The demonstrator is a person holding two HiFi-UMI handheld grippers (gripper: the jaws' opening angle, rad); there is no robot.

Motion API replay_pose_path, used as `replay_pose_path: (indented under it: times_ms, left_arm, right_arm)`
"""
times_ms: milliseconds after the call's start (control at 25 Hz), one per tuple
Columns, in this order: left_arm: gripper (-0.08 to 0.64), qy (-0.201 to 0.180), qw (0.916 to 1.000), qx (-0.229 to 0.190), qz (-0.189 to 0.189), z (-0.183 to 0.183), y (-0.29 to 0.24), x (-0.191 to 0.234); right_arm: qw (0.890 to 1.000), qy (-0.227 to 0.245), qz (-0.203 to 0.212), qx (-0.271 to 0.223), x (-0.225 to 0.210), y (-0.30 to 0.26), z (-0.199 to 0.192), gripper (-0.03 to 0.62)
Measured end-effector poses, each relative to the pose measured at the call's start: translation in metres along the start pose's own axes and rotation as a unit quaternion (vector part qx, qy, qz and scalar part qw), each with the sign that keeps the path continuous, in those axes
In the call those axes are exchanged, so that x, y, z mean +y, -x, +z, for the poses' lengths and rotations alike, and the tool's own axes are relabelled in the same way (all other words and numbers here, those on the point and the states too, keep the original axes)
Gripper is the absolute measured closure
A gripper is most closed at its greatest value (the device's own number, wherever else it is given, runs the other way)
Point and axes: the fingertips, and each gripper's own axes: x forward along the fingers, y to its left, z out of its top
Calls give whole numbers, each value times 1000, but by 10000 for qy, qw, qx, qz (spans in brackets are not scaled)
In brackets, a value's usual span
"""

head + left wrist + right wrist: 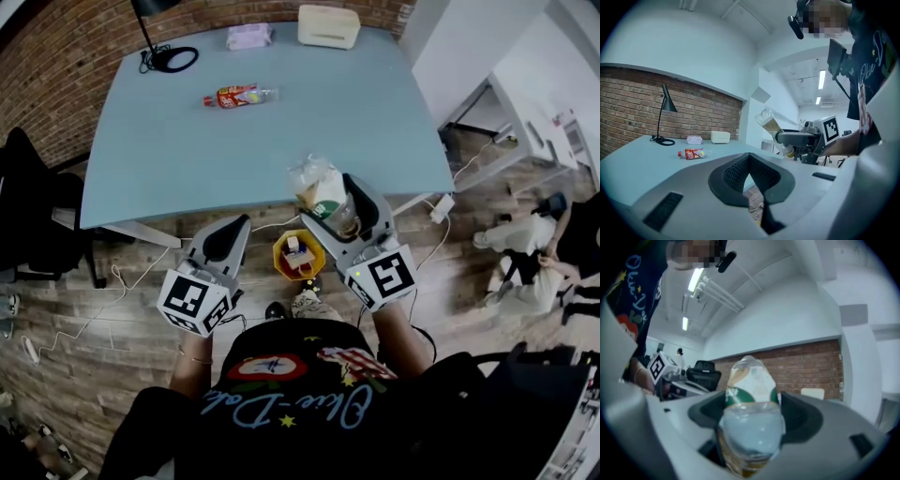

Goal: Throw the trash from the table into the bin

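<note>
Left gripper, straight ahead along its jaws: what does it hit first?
Probably the table: the left gripper, jaws shut and empty, points at its near part. The red-labelled bottle lies farther on and left of that line. Depth is hard to judge.

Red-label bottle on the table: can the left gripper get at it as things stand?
Probably yes: the left gripper is empty, and only open table lies between it and the bottle; a lean-in looks needed.

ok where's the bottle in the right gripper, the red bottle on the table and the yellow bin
held bottle [752,385]: right gripper view, its label
red bottle [234,97]: head view, its red label
yellow bin [279,251]: head view, its left rim
</note>
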Motion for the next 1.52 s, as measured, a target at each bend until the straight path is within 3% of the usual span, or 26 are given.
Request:
replay_pose_path:
  times_ms: [440,640,760,960,1520]
  left_arm:
    - [552,223,9993,-68,-291,-17,31,-27]
    - [552,271,9989,-119,-354,-19,36,-39]
    - [552,234,9992,-180,-277,-16,39,-39]
    - [552,158,9996,-226,-25,-9,40,-45]
    - [552,81,9974,-356,617,-1,22,-119]
  right_arm:
    - [9979,-526,-37,-368,42,44,21,218]
    - [9981,-511,-21,-343,44,54,25,218]
    - [9955,-783,62,-523,44,58,32,218]
    - [9782,-1675,379,-1169,33,70,55,218]
    - [9702,-1760,1025,-1315,-6,129,64,218]
